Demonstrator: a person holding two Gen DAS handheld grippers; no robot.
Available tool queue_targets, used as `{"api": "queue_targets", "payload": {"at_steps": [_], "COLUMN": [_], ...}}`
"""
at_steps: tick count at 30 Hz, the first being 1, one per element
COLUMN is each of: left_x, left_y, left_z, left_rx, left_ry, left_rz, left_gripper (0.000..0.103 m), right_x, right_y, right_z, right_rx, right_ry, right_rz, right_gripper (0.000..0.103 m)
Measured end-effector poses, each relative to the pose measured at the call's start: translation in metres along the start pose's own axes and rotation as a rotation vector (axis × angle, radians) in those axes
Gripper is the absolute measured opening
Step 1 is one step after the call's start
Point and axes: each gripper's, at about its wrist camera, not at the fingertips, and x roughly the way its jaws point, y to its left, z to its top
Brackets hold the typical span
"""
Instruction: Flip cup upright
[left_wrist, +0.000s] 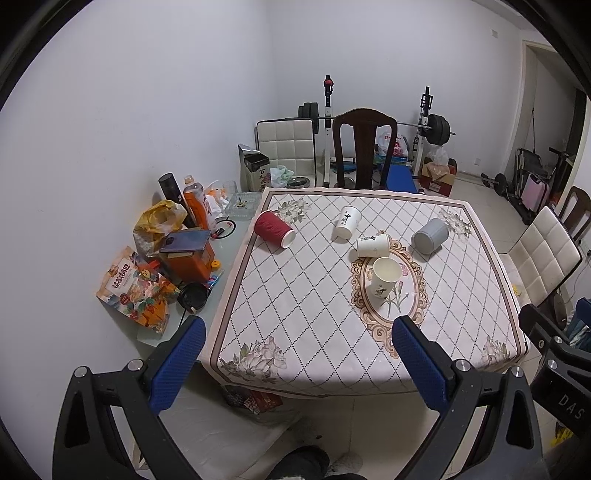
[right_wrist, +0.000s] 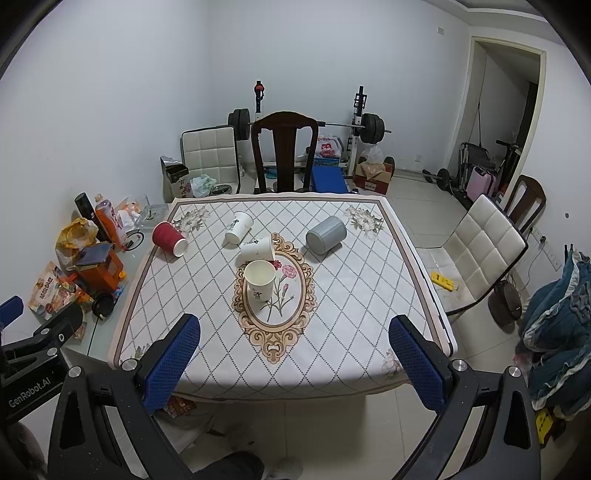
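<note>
Several cups are on the patterned tablecloth (left_wrist: 295, 314) (right_wrist: 351, 295). A red ribbed cup (left_wrist: 274, 229) (right_wrist: 170, 238) lies on its side at the left. A grey cup (left_wrist: 429, 236) (right_wrist: 325, 234) lies on its side at the right. Two white paper cups (left_wrist: 347, 222) (left_wrist: 373, 246) (right_wrist: 238, 226) (right_wrist: 256, 251) lie on their sides near the middle. A third white paper cup (left_wrist: 385, 281) (right_wrist: 259, 280) stands upright on the oval floral medallion. My left gripper (left_wrist: 299, 365) and right gripper (right_wrist: 295, 362) are both open and empty, held back over the table's near edge.
Clutter sits on the table's left part: snack bag (left_wrist: 135, 291), orange box (left_wrist: 186, 258), bottles (left_wrist: 194, 201), headphones (left_wrist: 192, 297). A dark wooden chair (left_wrist: 364, 147) stands at the far side, a white padded chair (right_wrist: 476, 251) at the right. Barbell rack behind.
</note>
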Motion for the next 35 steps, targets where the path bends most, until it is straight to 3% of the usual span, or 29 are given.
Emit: {"api": "queue_targets", "payload": {"at_steps": [35], "left_x": [-0.008], "left_y": [0.017], "left_z": [0.0], "left_rx": [-0.008], "left_ry": [-0.017], "left_rz": [-0.003], "left_gripper": [0.103], "right_x": [-0.007], "right_y": [0.019], "right_z": [0.006], "right_rx": [-0.017], "right_ry": [-0.005], "right_rz": [0.01], "right_gripper": [0.103]}}
